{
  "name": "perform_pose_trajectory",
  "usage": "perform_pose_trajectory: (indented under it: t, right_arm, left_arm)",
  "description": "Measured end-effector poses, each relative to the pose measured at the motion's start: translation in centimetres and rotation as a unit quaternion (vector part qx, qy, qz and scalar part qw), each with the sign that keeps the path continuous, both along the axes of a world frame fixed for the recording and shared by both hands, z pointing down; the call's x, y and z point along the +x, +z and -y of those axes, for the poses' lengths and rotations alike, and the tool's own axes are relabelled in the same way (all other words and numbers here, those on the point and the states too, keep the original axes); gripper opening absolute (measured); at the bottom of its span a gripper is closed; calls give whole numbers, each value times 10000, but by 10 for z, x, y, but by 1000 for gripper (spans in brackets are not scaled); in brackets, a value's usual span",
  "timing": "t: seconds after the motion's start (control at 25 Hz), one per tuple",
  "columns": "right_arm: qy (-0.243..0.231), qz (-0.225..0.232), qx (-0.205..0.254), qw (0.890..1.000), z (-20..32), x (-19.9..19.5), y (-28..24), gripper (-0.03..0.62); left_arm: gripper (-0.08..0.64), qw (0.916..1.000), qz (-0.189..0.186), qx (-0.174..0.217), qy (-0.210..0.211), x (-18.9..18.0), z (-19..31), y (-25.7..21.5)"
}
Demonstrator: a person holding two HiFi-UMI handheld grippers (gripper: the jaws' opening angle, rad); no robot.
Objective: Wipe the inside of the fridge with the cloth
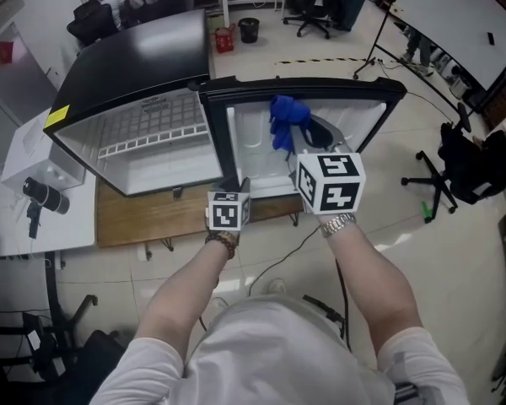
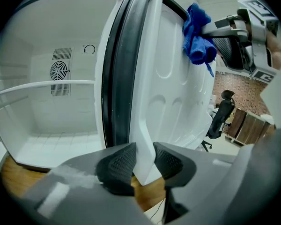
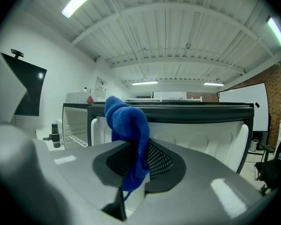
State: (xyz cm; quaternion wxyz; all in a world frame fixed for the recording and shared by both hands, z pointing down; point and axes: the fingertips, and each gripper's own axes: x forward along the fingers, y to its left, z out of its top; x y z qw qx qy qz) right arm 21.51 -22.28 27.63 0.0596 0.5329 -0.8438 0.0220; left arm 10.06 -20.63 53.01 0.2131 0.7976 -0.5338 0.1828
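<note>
two pairs of jaws are both occupied. the left gripper (image 2: 143,162) has its dark ribbed pads (image 2: 119,163) pressed on the raised white rim of the open black-framed fridge door (image 2: 173,93), low down by the door's bottom edge on the side next to the cabinet. the right gripper (image 3: 136,161) is clamped on a crumpled blue cloth (image 3: 126,121), which bunches up above the pads and trails a thin tail below them.

in the head view the cloth sits at the upper edge of the door's white inner face, towards its cabinet-side corner. whether it presses on the plastic cannot be told. the white fridge cabinet (image 2: 61,111) stands open beside the door with a shelf across it, and the whole fridge rests on a low wooden board (image 1: 135,218).

the step in hand looks like wiping the door liner while the left gripper steadies the door. next, the cloth likely needs pressing flat on the liner and drawing down across its moulded recesses. the cabinet walls and shelf seem still to be done.
</note>
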Motion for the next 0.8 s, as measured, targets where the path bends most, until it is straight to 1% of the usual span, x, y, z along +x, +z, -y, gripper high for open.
perform_pose_trajectory:
  t: [0.44,0.8]
  right_arm:
    - [508,-37,13,9987,9,67,-1,57]
    - [1049,9,-17,9945,18,129,-1,57]
  left_arm:
    - [118,10000,26,-4,-73,-1,-1,-1]
    - [117,9999,41,-2,-134,-1,-1,-1]
